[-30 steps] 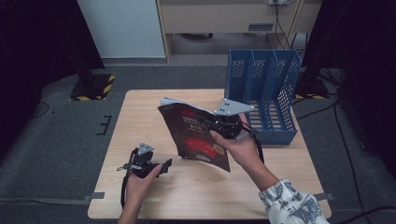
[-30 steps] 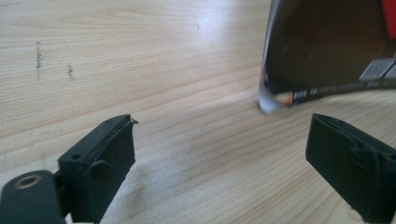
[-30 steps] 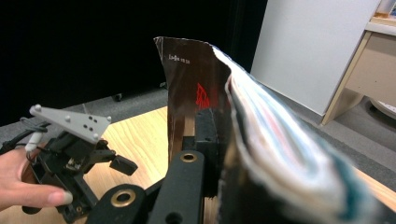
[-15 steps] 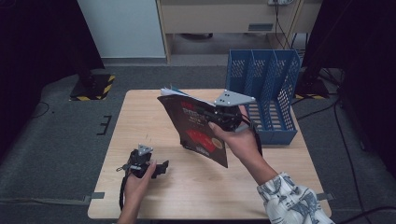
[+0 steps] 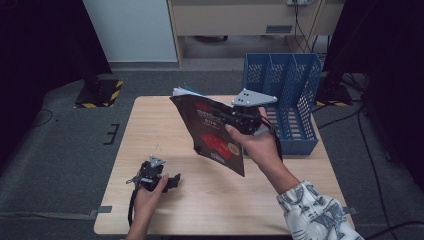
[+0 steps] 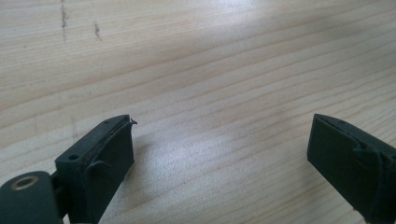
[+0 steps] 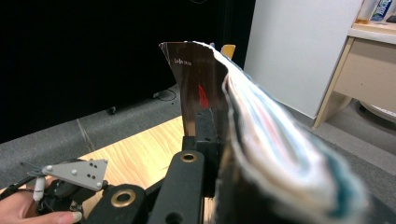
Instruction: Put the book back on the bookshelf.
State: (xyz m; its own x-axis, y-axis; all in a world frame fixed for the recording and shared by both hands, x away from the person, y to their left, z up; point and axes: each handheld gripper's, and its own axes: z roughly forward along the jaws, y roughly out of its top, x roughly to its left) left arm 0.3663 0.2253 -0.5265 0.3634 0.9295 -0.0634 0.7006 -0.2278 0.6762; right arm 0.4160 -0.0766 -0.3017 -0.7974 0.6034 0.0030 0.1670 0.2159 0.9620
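A pale wooden table (image 5: 210,200) stands on grey carpet, with dark space to the left and right and a white panel and a beige desk beyond its far side. At the table's far right corner stands a blue file rack (image 5: 287,87) with upright perforated dividers. The right gripper (image 5: 231,121), held in the person's right hand (image 5: 255,145) above the middle of the table, is clamped on a magazine (image 5: 212,132) with a dark cover and red print; the magazine is lifted clear of the table and tilted, its far upper corner raised, just left of the rack. In the right gripper view the black jaws are pressed on the cover (image 7: 196,84) close to the edge, and the pages (image 7: 280,144) fan out to the right. The left gripper (image 5: 172,182) lies low at the near left part of the table in the person's left hand (image 5: 147,195), well apart from the magazine. In the left gripper view its two jaws stand wide apart over bare wood (image 6: 210,70), with nothing between them.
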